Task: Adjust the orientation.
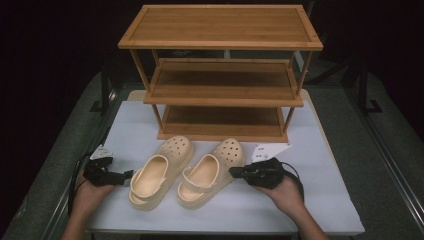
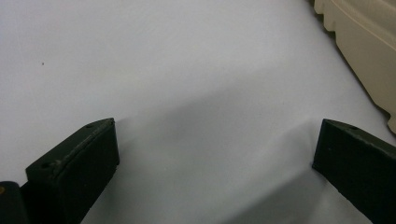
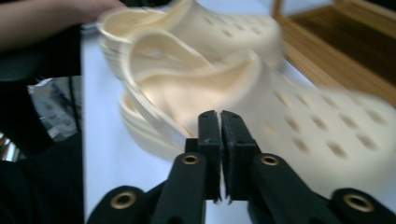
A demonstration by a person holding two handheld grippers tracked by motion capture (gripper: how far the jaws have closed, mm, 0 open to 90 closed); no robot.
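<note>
Two cream clogs lie side by side on the white table (image 1: 320, 200): the left clog (image 1: 161, 171) and the right clog (image 1: 211, 172), toes pointing toward the shelf. My left gripper (image 1: 129, 174) lies low at the left clog's outer side; its jaws stand wide apart over bare tabletop (image 2: 187, 84), with the clog's sole edge (image 2: 369, 51) at the upper right. My right gripper (image 1: 233, 171) sits at the right clog's side. In the right gripper view its jaws (image 3: 218, 122) are pressed together with nothing between them, just before the right clog (image 3: 299, 126).
A three-tier wooden shoe rack (image 1: 222, 75) stands at the back of the table, all tiers bare. A hand holds each gripper near the front edge. Dark floor surrounds the table. Free tabletop lies right of the right hand.
</note>
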